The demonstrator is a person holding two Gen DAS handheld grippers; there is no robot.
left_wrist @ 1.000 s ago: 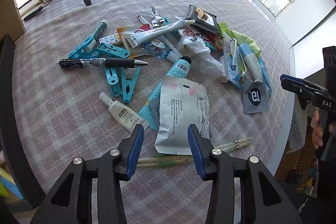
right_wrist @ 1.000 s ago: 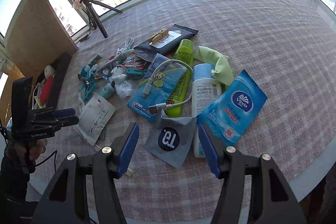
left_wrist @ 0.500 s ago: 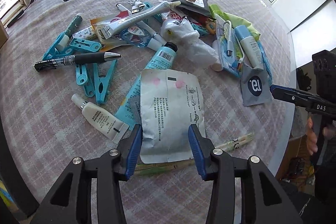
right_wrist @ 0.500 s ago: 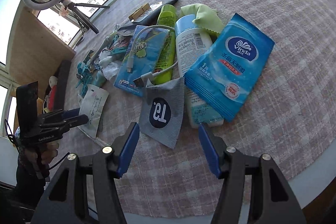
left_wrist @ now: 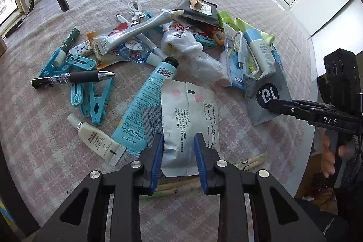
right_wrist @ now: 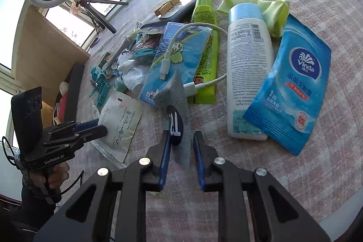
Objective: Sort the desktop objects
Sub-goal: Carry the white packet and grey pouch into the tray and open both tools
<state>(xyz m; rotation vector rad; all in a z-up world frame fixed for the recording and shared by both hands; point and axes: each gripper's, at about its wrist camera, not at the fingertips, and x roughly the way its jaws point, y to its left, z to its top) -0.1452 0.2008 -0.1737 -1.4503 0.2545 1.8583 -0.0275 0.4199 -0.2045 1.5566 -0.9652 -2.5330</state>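
Both grippers are pinching a flat packet near the counter's near edge. The left gripper [left_wrist: 178, 146] has narrow, closing jaws around the white sachet [left_wrist: 190, 119], which buckles between the pads. The right gripper [right_wrist: 180, 146] has narrow, closing jaws on the grey sachet [right_wrist: 175, 115], its lower end already creased upward. Best to pinch each firmly by its edge, then lift straight up, clear of the pile.

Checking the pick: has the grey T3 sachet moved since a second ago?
Yes. The grey T3 sachet has tipped up off the tablecloth, away from the white bottle, between the closing right gripper.
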